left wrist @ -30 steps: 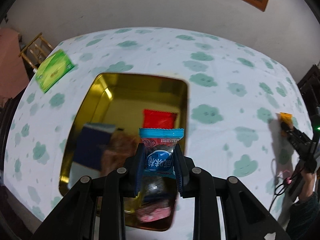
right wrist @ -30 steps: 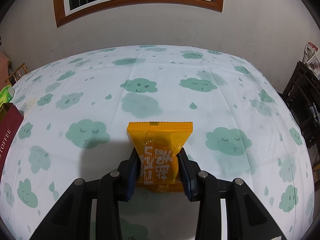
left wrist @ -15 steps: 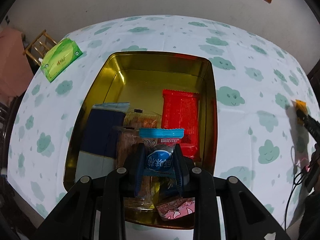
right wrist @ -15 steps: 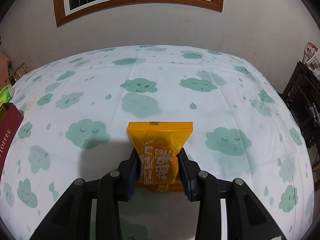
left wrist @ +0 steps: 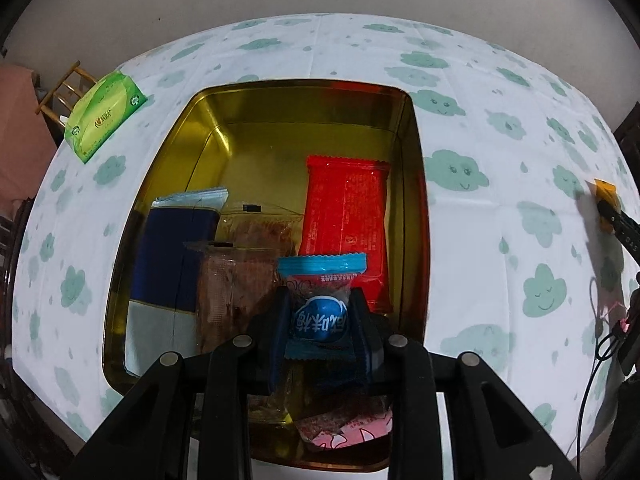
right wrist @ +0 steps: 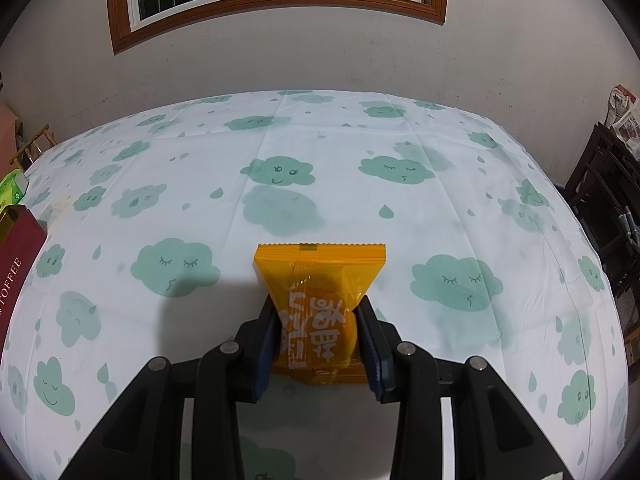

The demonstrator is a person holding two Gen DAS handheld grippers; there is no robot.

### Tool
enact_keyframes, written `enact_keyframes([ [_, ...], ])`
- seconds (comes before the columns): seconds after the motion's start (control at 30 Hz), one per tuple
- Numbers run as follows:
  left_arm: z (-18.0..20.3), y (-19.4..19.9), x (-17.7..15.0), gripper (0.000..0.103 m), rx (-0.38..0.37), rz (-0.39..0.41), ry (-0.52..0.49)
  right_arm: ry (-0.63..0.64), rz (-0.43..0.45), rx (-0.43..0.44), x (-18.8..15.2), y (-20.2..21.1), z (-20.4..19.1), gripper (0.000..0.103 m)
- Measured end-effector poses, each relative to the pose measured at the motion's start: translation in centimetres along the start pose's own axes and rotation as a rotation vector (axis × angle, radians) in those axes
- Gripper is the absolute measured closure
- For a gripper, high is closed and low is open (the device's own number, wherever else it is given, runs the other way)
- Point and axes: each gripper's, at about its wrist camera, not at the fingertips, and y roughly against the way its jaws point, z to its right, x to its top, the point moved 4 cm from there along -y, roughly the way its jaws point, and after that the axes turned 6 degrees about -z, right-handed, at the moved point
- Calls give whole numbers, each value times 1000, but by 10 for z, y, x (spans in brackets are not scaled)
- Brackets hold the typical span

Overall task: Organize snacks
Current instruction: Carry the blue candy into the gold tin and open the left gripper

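My left gripper point(left wrist: 320, 320) is shut on a small blue-ended candy packet point(left wrist: 320, 284) and holds it above the near part of the gold tin point(left wrist: 168, 148). Inside the tin lie a red packet point(left wrist: 346, 216), a dark blue packet point(left wrist: 172, 256), clear-wrapped brown snacks point(left wrist: 244, 268) and a pink packet point(left wrist: 344, 428). My right gripper point(right wrist: 320, 332) is shut on an orange snack packet point(right wrist: 320, 280) just over the cloud-print tablecloth point(right wrist: 280, 168). The right gripper with that orange packet also shows at the right edge of the left wrist view point(left wrist: 606, 200).
A green tissue pack point(left wrist: 105, 114) lies at the table's far left corner. The tin's dark red side point(right wrist: 16, 268) shows at the left of the right wrist view. A wooden chair point(left wrist: 64, 88) stands beyond the table, dark furniture point(right wrist: 600, 208) to the right.
My left gripper has moved forward over the tin with the candy packet, so the tin fills more of its view. The right gripper and orange packet have stayed still.
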Motion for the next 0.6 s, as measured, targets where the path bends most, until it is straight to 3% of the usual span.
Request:
enact_keyframes([
  [0.23,1,-2,0,71,-15,-9,-4,0,0,-1,0,0,0,65],
  [0.6,5,16,2,43,-48,31,-4,1,0,-1,0,0,0,65],
])
